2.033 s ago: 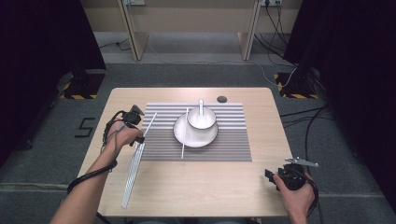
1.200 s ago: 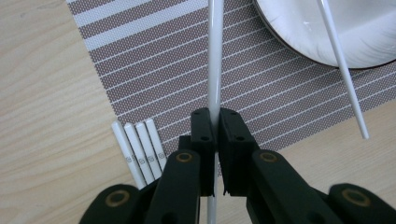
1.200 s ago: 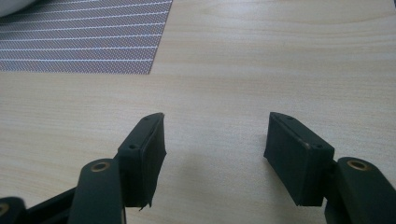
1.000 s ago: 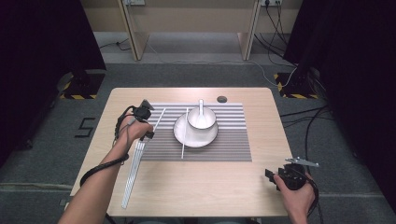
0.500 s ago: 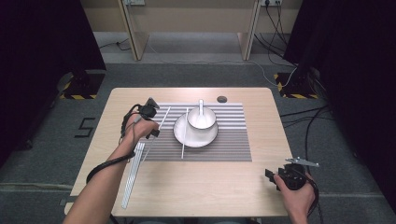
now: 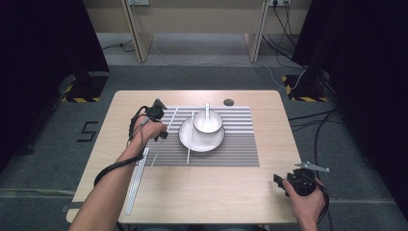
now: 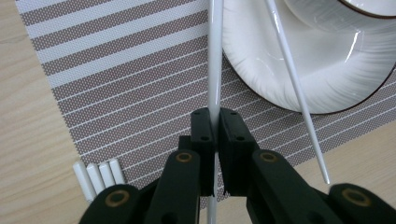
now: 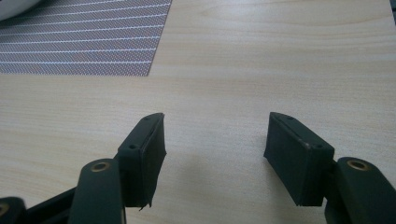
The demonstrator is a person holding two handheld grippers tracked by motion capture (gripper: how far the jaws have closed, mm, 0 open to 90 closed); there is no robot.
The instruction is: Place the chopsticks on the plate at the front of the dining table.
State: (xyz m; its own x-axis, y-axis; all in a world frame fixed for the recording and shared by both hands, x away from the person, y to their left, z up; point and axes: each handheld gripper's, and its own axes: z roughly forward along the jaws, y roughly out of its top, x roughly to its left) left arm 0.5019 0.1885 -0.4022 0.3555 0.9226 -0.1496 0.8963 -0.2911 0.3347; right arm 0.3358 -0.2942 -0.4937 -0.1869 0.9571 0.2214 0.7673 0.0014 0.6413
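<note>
Left tongs (image 7: 215, 128) clamp white chopstick (image 7: 215, 56); right tongs (image 8: 215, 154) wide.

floor: I see grey carpet (image 6: 57, 159), a "5" mark (image 6: 87, 131)
sides: black curtains (image 6: 43, 43)
back: wooden desk legs (image 6: 136, 29), cables (image 6: 284, 21)
table: light wood (image 6: 211, 187)
stands: hazard-striped bases (image 6: 79, 89)

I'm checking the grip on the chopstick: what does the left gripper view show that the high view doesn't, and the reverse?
Left gripper view: the fingers pressed shut on the white chopstick, and four white rod ends.
High view: the spoon in the bowl, and the right gripper apart at the table's near right.
Both: striped placemat, plate, second chopstick.
</note>
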